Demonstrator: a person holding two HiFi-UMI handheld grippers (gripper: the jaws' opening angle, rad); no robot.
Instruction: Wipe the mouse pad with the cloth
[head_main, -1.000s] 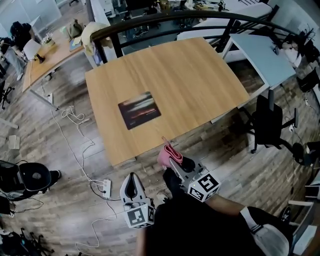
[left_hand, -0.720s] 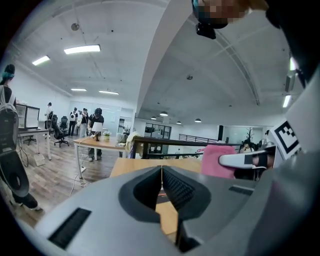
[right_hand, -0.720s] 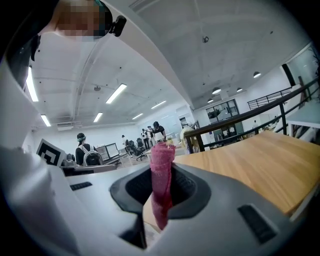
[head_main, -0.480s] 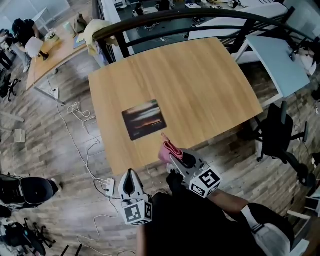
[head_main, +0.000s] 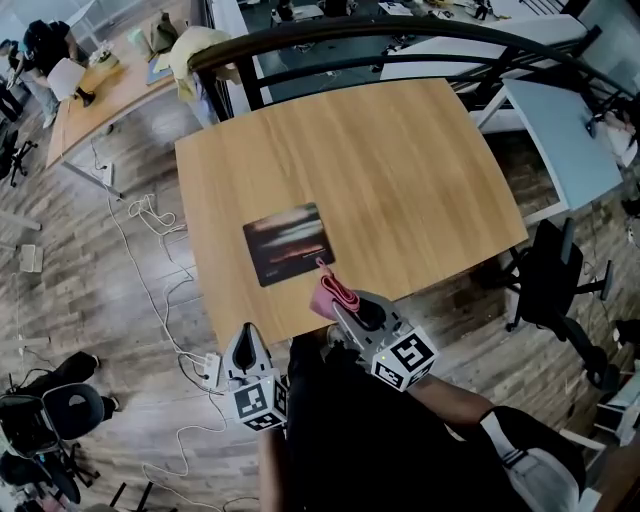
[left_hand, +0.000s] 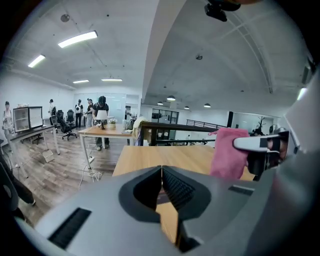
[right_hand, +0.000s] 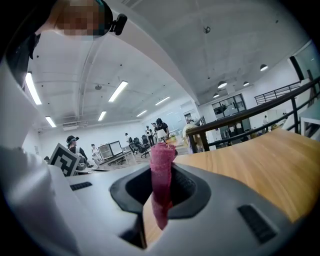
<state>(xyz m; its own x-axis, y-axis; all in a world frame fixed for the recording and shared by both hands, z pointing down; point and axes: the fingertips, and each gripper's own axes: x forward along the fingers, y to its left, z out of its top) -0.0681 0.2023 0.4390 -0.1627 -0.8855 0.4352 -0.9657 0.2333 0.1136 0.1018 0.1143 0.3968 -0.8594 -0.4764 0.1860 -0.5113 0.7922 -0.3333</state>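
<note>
Right gripper (head_main: 348, 308) has brought the folded pink cloth (head_main: 335, 291) over the near edge of the wooden table (head_main: 400, 170).
Its jaws clamp the cloth, tip just beside the dark rectangular mouse pad (head_main: 288, 243); left gripper (head_main: 247, 338) pressed together, empty.

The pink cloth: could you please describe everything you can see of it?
The pink cloth looks like soft, fuzzy fabric, bunched into a narrow strip. The right gripper is shut on it, one end sticking out past the jaws, the other hanging below. It is over the wooden table's near edge, its tip by the mouse pad's near right corner; contact with the pad cannot be told.
</note>
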